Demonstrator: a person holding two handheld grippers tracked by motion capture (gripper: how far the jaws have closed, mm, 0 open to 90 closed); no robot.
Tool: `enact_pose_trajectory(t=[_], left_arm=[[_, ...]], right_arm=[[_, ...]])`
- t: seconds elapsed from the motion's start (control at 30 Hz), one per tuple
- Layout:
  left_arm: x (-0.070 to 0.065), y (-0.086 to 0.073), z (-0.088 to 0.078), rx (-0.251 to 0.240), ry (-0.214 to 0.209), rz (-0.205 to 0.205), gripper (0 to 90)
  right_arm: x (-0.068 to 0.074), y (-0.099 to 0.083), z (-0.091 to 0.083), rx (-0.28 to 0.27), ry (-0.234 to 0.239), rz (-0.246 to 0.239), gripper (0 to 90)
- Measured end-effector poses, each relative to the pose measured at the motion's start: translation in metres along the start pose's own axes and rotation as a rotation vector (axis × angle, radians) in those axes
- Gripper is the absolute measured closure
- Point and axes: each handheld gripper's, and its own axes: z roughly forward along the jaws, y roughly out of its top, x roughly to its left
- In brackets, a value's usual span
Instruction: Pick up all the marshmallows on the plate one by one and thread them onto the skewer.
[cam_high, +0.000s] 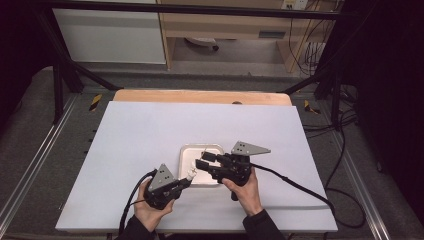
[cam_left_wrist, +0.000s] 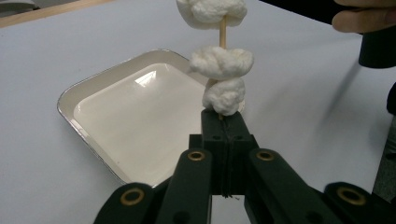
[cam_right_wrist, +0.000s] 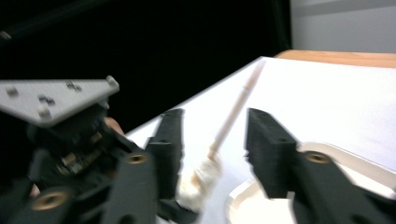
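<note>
My left gripper (cam_left_wrist: 223, 123) is shut on the lower end of a thin wooden skewer (cam_left_wrist: 223, 32) that carries several white fluffy pieces (cam_left_wrist: 222, 63). In the high view the left gripper (cam_high: 186, 182) holds the skewer (cam_high: 191, 174) at the tray's near left corner. My right gripper (cam_high: 202, 159) hovers over the tray, pointing left. In the right gripper view its jaws (cam_right_wrist: 215, 126) stand apart with the bare upper part of the skewer (cam_right_wrist: 238, 105) between them, touching neither pad. A white piece (cam_right_wrist: 201, 182) sits lower on the stick.
A shallow white tray (cam_high: 200, 146) lies on the white sheet near the table's middle front; its rim (cam_left_wrist: 74, 93) and bare floor are seen past the left jaws. A wooden table edge (cam_high: 200, 96) runs along the back. Cables trail from both grippers.
</note>
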Motion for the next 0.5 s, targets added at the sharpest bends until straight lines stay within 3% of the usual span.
enact_pose_trajectory(t=[0.17,0.4,0.5], left_arm=[[0.006,-0.001,0.002,0.028,0.0,-0.019,89.4],[0.012,-0.001,0.002,0.063,0.011,-0.032,89.3],[0.016,-0.001,0.003,0.088,0.01,-0.046,89.3]], right_arm=[[-0.013,-0.006,-0.014,0.071,-0.05,-0.003,28.1],[-0.035,-0.026,-0.031,0.185,-0.16,-0.067,11.1],[-0.044,-0.032,-0.039,0.233,-0.186,-0.092,6.9]])
